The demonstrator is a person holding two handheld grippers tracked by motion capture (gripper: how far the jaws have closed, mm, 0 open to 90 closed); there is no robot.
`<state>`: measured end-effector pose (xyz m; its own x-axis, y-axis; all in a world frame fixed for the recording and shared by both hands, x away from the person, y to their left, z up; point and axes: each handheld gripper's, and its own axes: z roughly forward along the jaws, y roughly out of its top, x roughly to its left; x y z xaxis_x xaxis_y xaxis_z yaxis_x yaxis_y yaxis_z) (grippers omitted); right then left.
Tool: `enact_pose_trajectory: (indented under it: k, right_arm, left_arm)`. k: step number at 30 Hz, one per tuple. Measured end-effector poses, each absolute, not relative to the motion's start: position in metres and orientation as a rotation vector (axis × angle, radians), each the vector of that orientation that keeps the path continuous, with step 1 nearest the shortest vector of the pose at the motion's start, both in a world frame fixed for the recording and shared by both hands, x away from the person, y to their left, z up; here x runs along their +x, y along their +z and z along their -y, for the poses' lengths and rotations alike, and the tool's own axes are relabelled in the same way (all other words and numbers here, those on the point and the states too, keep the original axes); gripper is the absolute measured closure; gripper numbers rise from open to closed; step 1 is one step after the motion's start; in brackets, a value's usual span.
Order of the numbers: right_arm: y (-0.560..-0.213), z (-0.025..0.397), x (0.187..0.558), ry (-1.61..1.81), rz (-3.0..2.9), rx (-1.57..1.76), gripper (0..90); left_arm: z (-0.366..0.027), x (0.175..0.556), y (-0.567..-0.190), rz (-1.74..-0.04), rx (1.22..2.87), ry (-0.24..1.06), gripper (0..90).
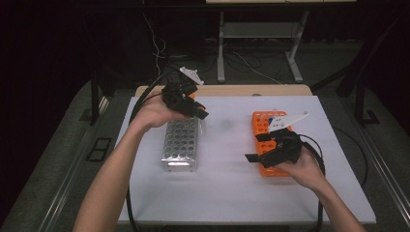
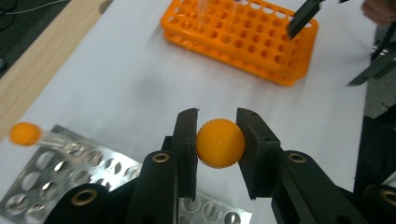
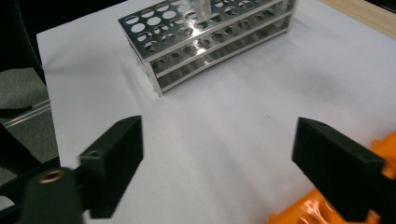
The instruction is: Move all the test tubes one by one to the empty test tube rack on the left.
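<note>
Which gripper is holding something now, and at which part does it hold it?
The left gripper holds a tube by its orange cap, one jaw on each side. The right gripper is open and holds nothing.

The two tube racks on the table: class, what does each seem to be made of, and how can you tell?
Silver rack: probably polished metal, given its mirror-like glints and thin perforated plates. Orange rack: likely moulded plastic, evenly coloured with a dull sheen and rounded hole edges.

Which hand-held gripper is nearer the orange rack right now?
Right. The right hand-held gripper hangs over the orange rack; the left hand-held gripper is across the table above the metal rack.
</note>
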<state>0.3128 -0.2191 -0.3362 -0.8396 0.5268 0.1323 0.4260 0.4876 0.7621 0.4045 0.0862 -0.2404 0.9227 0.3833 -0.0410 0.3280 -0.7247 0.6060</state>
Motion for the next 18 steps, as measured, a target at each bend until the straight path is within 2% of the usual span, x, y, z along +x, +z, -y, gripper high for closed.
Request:
enact_pose_trajectory:
  k: [3, 5, 6, 18]
  right_arm:
    - [-0.335, 0.229, 0.31, 1.301, -2.586, 0.866, 10.2]
    - [-0.334, 0.236, 0.309, 1.303, -2.57, 0.891, 1.9]
    - [-0.334, 0.238, 0.309, 1.296, -2.565, 0.909, 0.8]
    - [-0.339, 0.27, 0.306, 1.264, -2.525, 0.999, 0.8]
  left_arm:
    - [-0.091, 0.411, -0.237, -0.531, 2.442, 0.133, 68.6]
    - [-0.094, 0.416, -0.235, -0.55, 2.446, 0.142, 68.6]
    - [-0.095, 0.418, -0.235, -0.556, 2.448, 0.147, 68.6]
    - [-0.101, 0.449, -0.237, -0.653, 2.447, 0.189, 68.6]
